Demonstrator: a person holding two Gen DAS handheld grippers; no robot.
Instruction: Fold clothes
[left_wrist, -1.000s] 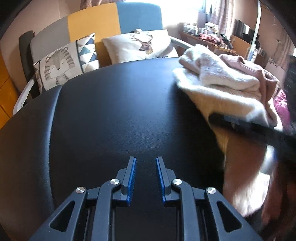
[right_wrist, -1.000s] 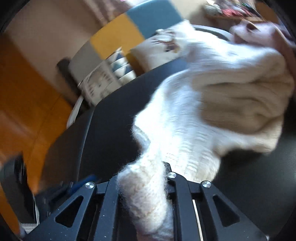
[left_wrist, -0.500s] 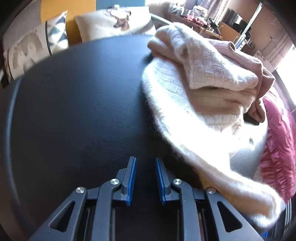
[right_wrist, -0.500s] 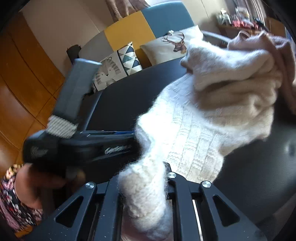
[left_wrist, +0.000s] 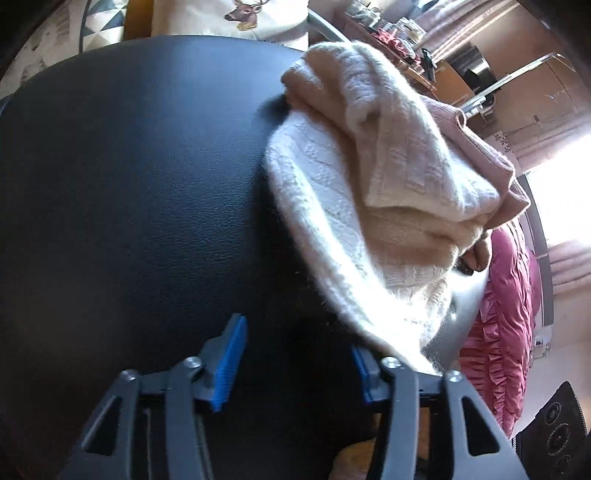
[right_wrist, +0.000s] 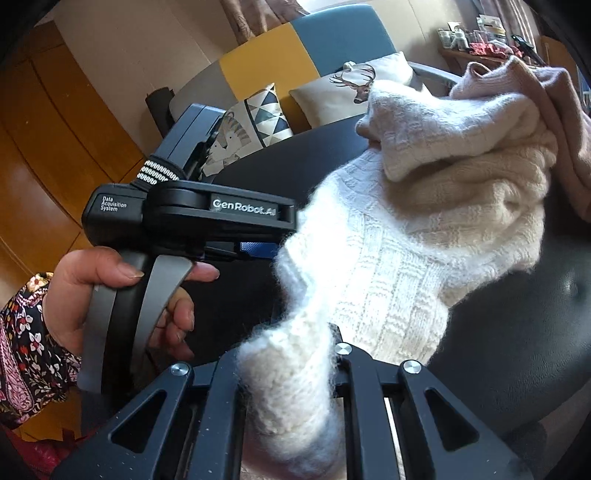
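Left wrist view: the left gripper (left_wrist: 295, 354) hovers over the black worktop (left_wrist: 129, 192), its jaws opening with nothing between them; the hem of the cream knit sweater (left_wrist: 332, 229) overlaps its right finger. The sweater lies heaped at the right of the frame, with a pink garment (left_wrist: 491, 155) behind it. Right wrist view: the right gripper (right_wrist: 291, 354) is clamped on a bunched fold of the sweater (right_wrist: 388, 266) at lower centre. A hand (right_wrist: 110, 295) in a floral sleeve (right_wrist: 26, 354) holds the left gripper's handle at the left of the frame.
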